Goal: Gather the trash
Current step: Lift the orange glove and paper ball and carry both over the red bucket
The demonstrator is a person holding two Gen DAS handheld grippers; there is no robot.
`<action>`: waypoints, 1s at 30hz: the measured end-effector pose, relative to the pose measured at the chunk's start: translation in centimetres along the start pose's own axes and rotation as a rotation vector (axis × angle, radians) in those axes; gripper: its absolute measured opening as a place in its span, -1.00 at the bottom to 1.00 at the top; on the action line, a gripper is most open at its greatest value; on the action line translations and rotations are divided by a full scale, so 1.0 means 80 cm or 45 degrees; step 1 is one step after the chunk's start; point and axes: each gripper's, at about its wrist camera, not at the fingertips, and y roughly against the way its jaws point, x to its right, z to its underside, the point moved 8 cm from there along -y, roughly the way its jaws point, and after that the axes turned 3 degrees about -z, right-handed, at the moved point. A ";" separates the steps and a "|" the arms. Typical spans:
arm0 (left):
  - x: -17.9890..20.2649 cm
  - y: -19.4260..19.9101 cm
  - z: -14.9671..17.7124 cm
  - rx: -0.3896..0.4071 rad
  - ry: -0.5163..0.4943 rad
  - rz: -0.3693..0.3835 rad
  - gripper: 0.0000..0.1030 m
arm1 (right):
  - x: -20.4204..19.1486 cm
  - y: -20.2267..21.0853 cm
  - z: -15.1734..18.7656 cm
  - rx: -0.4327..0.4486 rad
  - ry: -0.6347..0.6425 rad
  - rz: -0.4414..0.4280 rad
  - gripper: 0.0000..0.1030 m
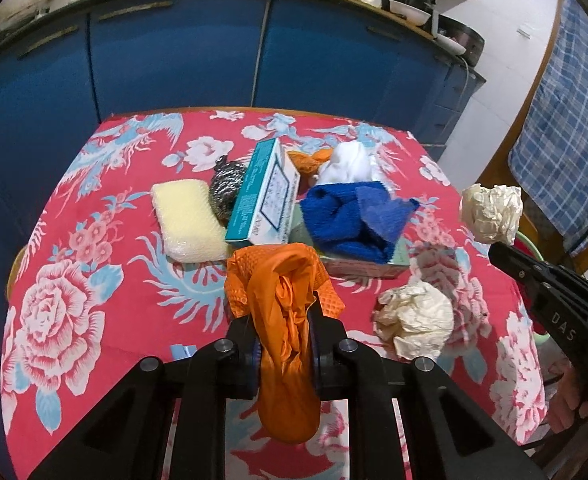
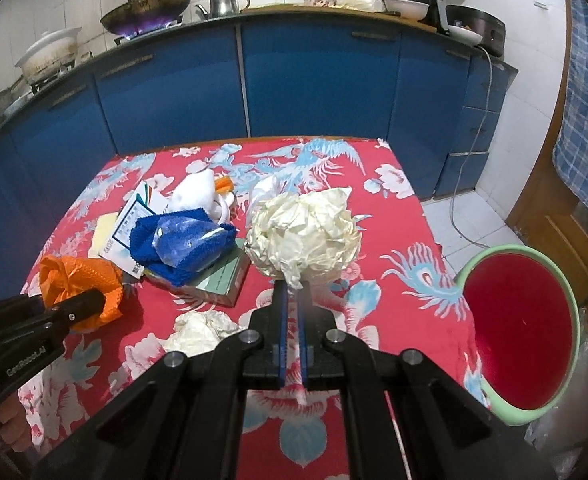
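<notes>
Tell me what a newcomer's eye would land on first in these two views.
First, the red floral tablecloth covering the table, and the two loads held above it: the left gripper clamps an orange glove, the right gripper a crumpled cream paper ball. Next, the red basin with a green rim beside the table's right edge, and the blue flame under the wok on the counter behind.

Right tongs (image 2: 292, 286) pinch crumpled paper ball (image 2: 304, 236) above floral tablecloth (image 2: 406, 240).
</notes>
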 end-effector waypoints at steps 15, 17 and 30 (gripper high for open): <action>0.058 0.018 -0.005 0.031 -0.121 0.050 -0.65 | 0.028 0.037 0.010 0.057 -0.046 0.012 -0.89; 0.067 0.019 -0.007 0.038 -0.138 0.056 -0.65 | 0.036 0.042 0.012 0.062 -0.057 0.019 -0.89; 0.134 0.012 -0.017 0.038 -0.253 0.110 -0.65 | 0.092 0.058 0.030 0.056 -0.145 0.071 -0.89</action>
